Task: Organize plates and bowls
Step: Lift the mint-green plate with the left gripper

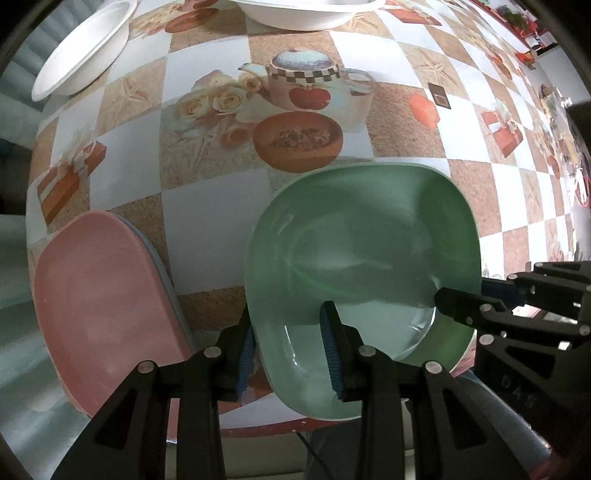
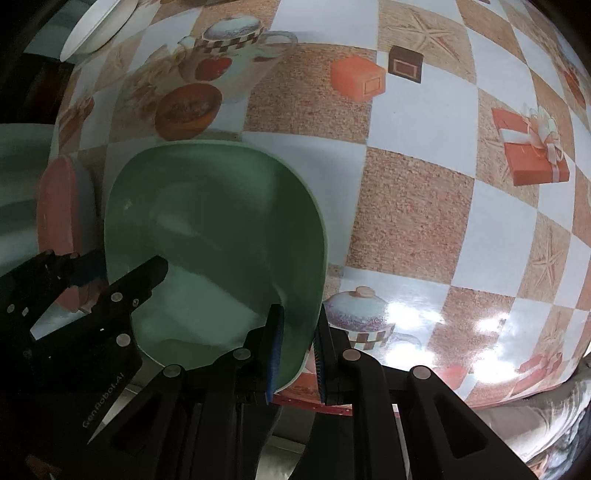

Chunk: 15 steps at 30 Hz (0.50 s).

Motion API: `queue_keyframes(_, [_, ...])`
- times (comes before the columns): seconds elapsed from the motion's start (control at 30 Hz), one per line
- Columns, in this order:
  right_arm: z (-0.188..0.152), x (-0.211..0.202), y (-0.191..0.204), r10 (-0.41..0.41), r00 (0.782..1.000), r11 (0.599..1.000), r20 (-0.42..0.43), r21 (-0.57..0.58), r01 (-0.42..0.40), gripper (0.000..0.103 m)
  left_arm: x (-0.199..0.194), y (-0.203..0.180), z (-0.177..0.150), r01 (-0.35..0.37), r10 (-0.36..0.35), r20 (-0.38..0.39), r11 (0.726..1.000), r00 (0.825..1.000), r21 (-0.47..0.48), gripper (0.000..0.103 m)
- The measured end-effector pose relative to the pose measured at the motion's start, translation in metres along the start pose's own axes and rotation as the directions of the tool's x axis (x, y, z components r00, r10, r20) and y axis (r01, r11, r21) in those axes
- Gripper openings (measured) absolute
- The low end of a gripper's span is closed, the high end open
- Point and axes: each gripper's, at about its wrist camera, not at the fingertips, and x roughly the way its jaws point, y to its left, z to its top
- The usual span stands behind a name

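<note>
A green squarish bowl (image 1: 362, 240) sits near the table's front edge; it also shows in the right wrist view (image 2: 218, 221). My left gripper (image 1: 288, 350) straddles its near-left rim, one finger inside and one outside, with a gap still showing. My right gripper (image 2: 299, 347) grips its right rim, fingers close on both sides; it shows from the side in the left wrist view (image 1: 465, 299). A pink plate (image 1: 107, 295) lies on a blue one to the left, and it also shows in the right wrist view (image 2: 59, 214).
Two white bowls stand at the back: one far left (image 1: 81, 48) and one at the top centre (image 1: 306, 14). The patterned tablecloth (image 1: 207, 229) covers the table. The table's front edge (image 2: 332, 406) runs just below the grippers.
</note>
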Motion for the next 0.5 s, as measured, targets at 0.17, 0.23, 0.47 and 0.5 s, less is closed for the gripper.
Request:
queue_keyframes(0.17, [-0.0005, 0.0015, -0.0085, 0.008, 1.0, 1.0, -0.002, 0.012, -0.008, 0.017, 0.0007, -0.0023, 0.0012, -0.005, 0.005, 0.009, 1.0, 1.0, 0.0, 0.036])
queue_keyframes(0.23, [-0.0018, -0.0007, -0.0087, 0.002, 1.0, 1.0, -0.001, 0.01, -0.002, 0.017, 0.0001, -0.0036, -0.0023, -0.006, 0.006, 0.009, 1.0, 1.0, 0.007, 0.036])
queue_keyframes(0.47, [-0.0025, 0.0009, -0.0066, -0.003, 1.0, 1.0, -0.005, 0.003, 0.003, 0.017, -0.0007, -0.0048, -0.0038, -0.007, 0.007, 0.014, 1.0, 1.0, 0.007, 0.036])
queue_keyframes(0.5, [-0.0011, -0.0016, -0.006, -0.003, 1.0, 1.0, -0.006, 0.002, 0.003, 0.017, -0.0005, -0.0047, -0.0042, -0.007, 0.007, 0.014, 1.0, 1.0, 0.009, 0.036])
